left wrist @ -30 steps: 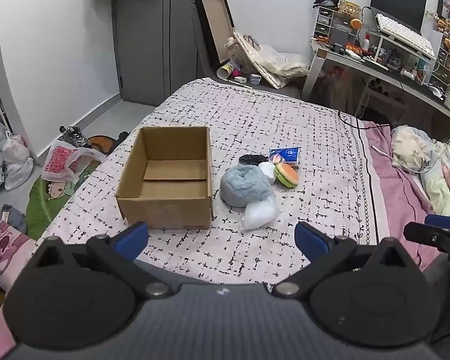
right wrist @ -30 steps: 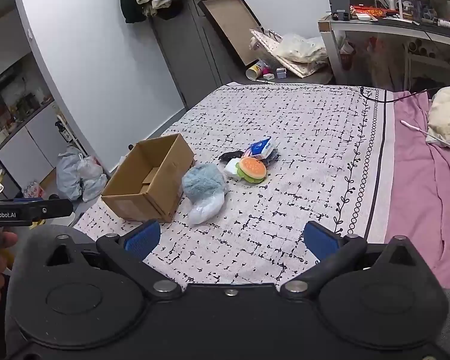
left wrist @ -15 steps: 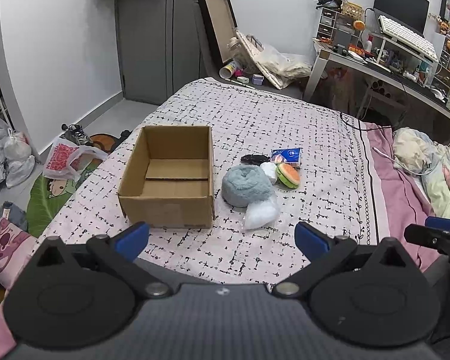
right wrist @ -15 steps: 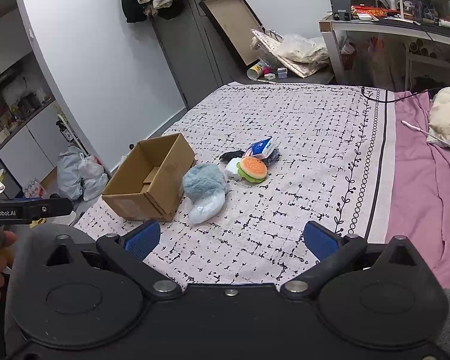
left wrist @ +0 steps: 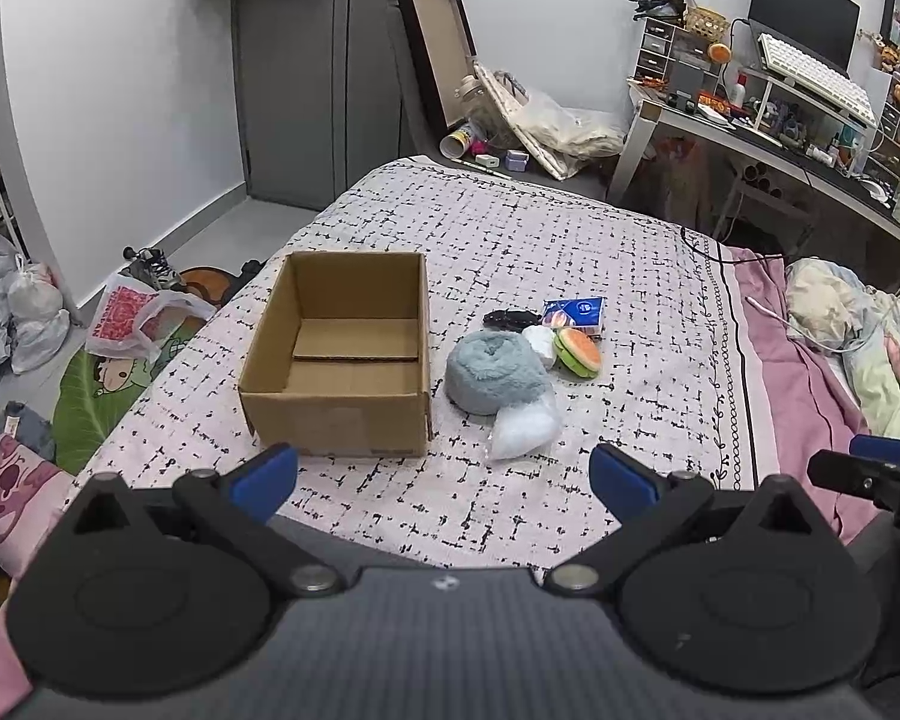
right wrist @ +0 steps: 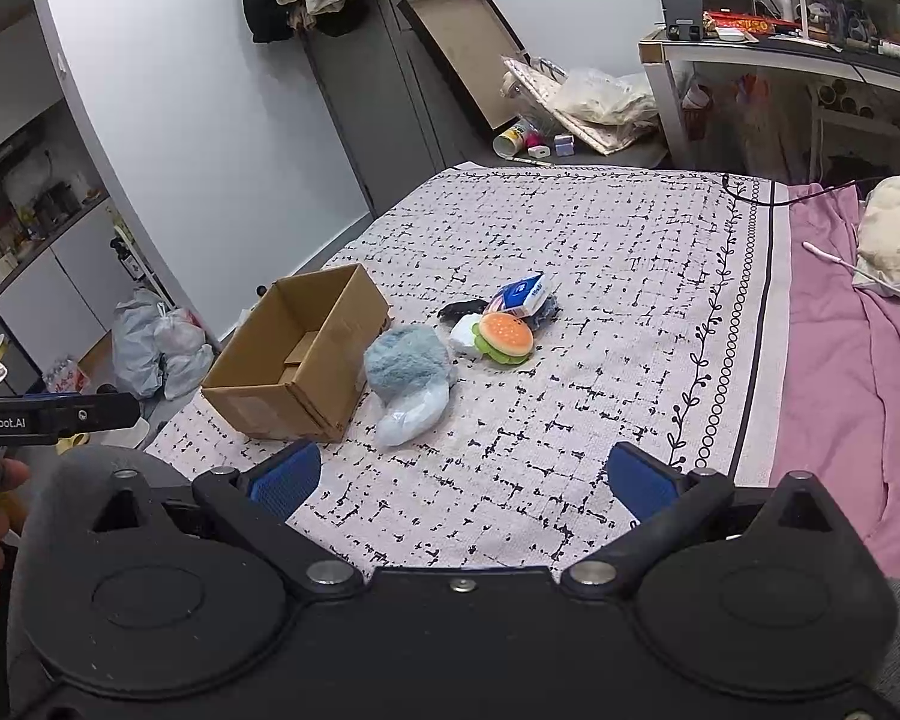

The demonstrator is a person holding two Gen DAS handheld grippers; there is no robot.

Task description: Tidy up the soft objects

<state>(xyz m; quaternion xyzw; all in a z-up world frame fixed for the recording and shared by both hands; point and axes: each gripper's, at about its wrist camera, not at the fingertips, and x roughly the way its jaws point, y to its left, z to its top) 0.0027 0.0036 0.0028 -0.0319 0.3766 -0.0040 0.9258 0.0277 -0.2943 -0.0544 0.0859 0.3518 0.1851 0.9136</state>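
An open, empty cardboard box (left wrist: 342,360) (right wrist: 297,354) sits on the patterned bedspread. Right of it lie a fluffy grey-blue plush (left wrist: 495,372) (right wrist: 408,360), a clear bag of white stuffing (left wrist: 525,429) (right wrist: 411,417), a burger toy (left wrist: 579,351) (right wrist: 505,336), a small white object (left wrist: 540,342), a blue tissue pack (left wrist: 573,312) (right wrist: 522,294) and a black item (left wrist: 510,318). My left gripper (left wrist: 444,474) is open and empty, near the bed's front edge. My right gripper (right wrist: 462,477) is open and empty, further right.
A pink sheet with a bundled blanket (left wrist: 840,324) lies on the bed's right. A cluttered desk (left wrist: 780,126) stands at the back right. Bags (left wrist: 138,318) and shoes lie on the floor left of the bed. A grey wardrobe (left wrist: 312,78) stands behind.
Both grippers have crept slightly forward toward the objects. Nothing on the bed has moved.
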